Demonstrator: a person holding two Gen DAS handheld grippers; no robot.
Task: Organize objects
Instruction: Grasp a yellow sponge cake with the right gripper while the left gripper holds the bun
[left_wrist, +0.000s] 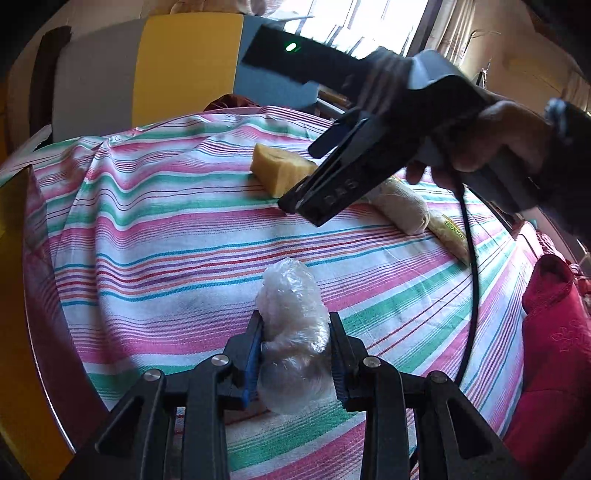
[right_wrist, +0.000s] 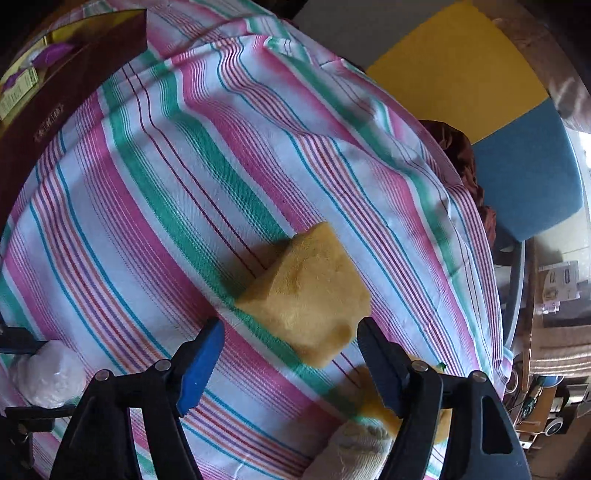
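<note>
My left gripper (left_wrist: 295, 322) is shut on a clear plastic-wrapped whitish bundle (left_wrist: 295, 343), which rests on the striped cloth (left_wrist: 166, 240). The same bundle (right_wrist: 51, 376) shows at the left edge of the right wrist view. A yellow sponge block (right_wrist: 306, 291) lies on the cloth just ahead of my right gripper (right_wrist: 291, 343), which is open, its blue pads standing either side of the block's near corner without pressing it. In the left wrist view a hand holds that right gripper (left_wrist: 299, 210), tilted down beside the sponge (left_wrist: 280, 166).
A white rolled sock (left_wrist: 402, 206) and a yellowish packet (left_wrist: 454, 236) lie to the right of the sponge. A dark brown box (right_wrist: 55, 110) with small items stands at the cloth's far left. A red cloth bag (left_wrist: 554, 332) sits off the right edge, and a yellow and blue chair (right_wrist: 480, 92) stands behind.
</note>
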